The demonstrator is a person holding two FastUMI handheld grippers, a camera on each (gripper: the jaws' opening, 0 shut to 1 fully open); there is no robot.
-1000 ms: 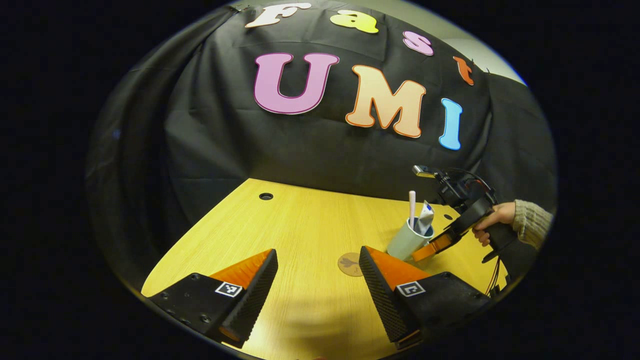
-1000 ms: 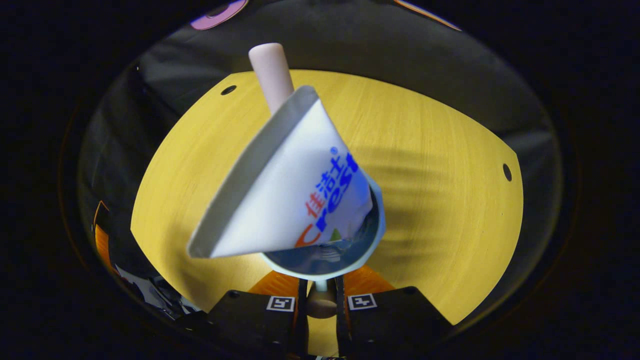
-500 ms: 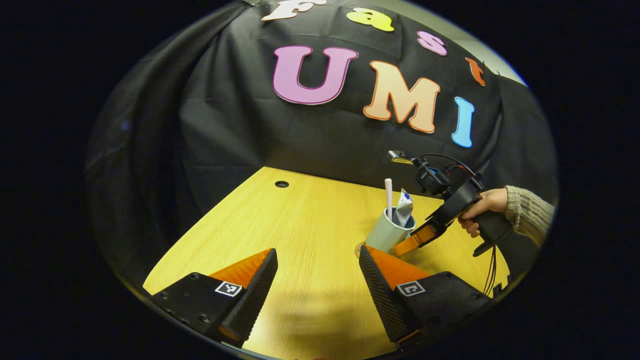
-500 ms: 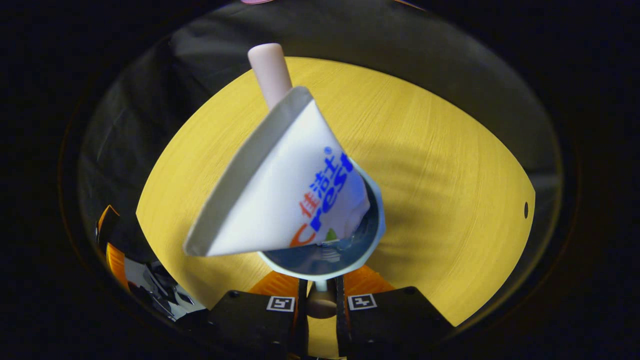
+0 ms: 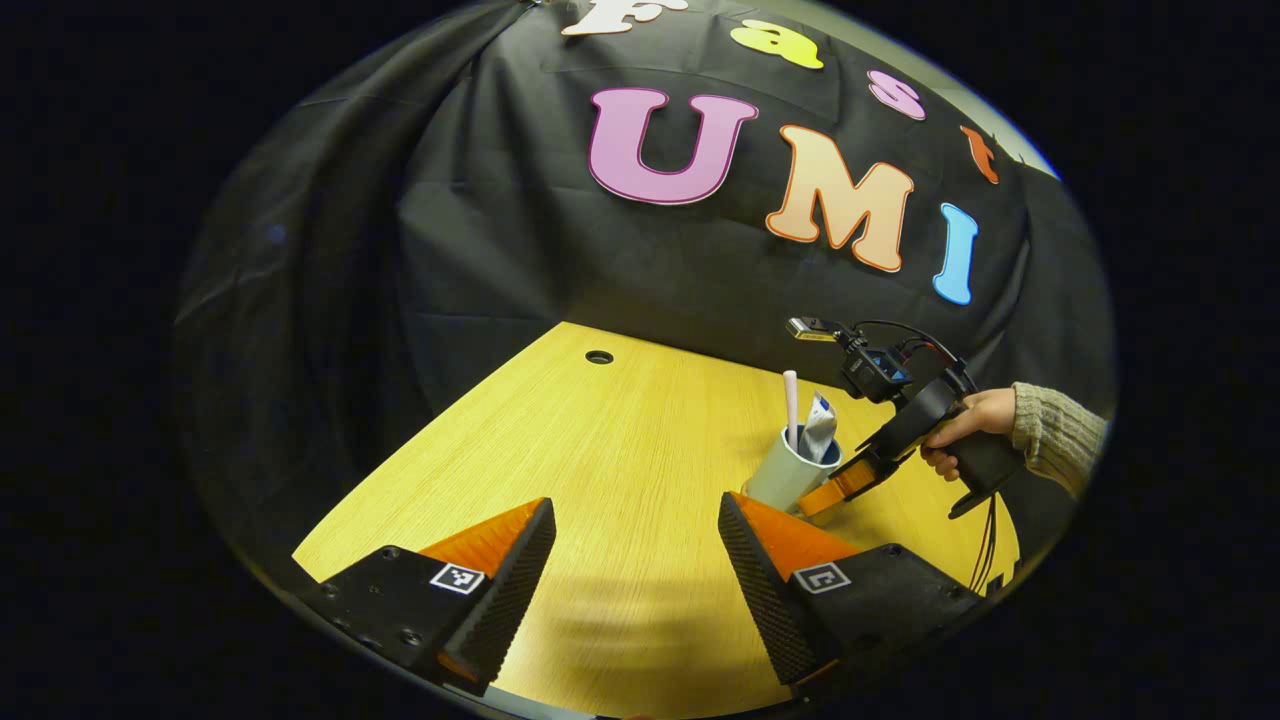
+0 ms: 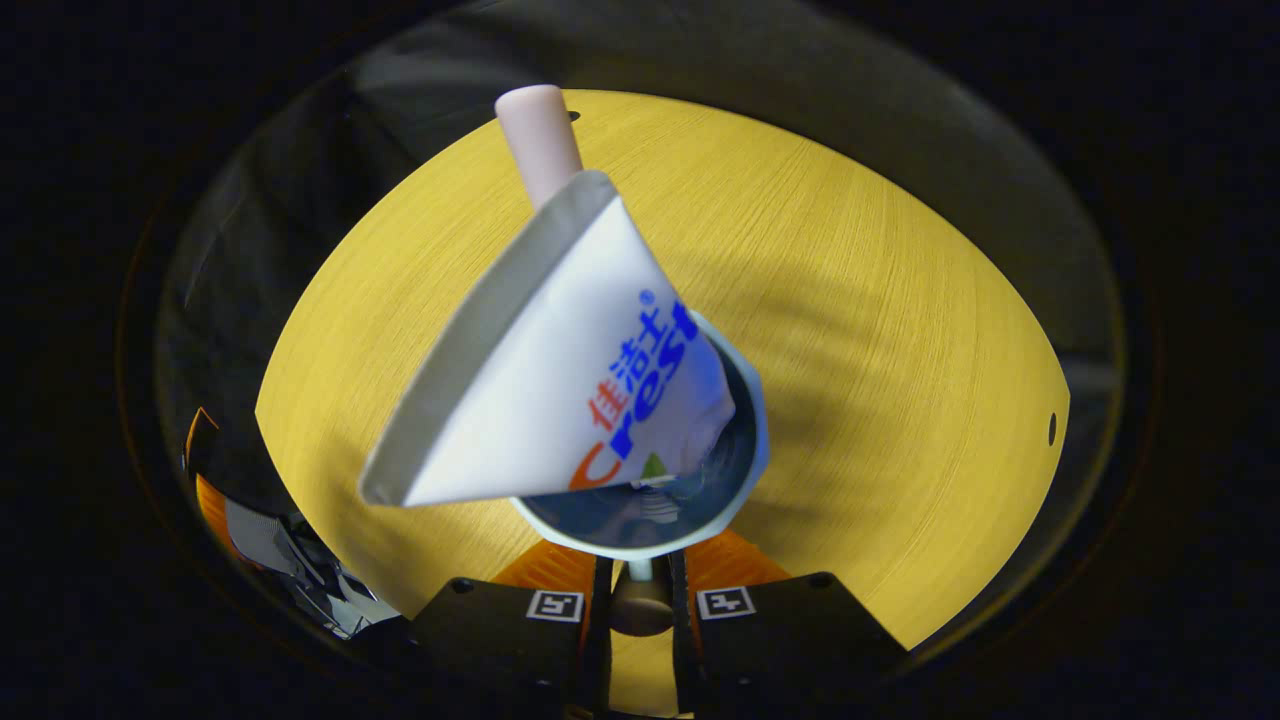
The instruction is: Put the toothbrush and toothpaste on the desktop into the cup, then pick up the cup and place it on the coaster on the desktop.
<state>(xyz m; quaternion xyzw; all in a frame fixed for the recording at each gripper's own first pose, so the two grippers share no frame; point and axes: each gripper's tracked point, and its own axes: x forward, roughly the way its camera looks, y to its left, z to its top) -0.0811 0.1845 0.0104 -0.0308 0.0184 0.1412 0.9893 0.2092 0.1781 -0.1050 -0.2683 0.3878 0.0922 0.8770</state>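
Cup (image 6: pixel 745 440) clamped at its rim by right gripper (image 6: pixel 640 600), toothbrush (image 6: pixel 540 140) and toothpaste (image 6: pixel 560 370) held inside, left gripper (image 5: pixel 630 570) kept apart, nothing between its fingers.

Left gripper view looks across the desktop (image 5: pixel 620 440) from afar; right gripper view peers down close.

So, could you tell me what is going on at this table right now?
A person's hand holds the right gripper, whose fingers pinch the cup at its wall. The toothbrush and toothpaste already stand in it. The cup tilts beside the left gripper, which is open over the table.
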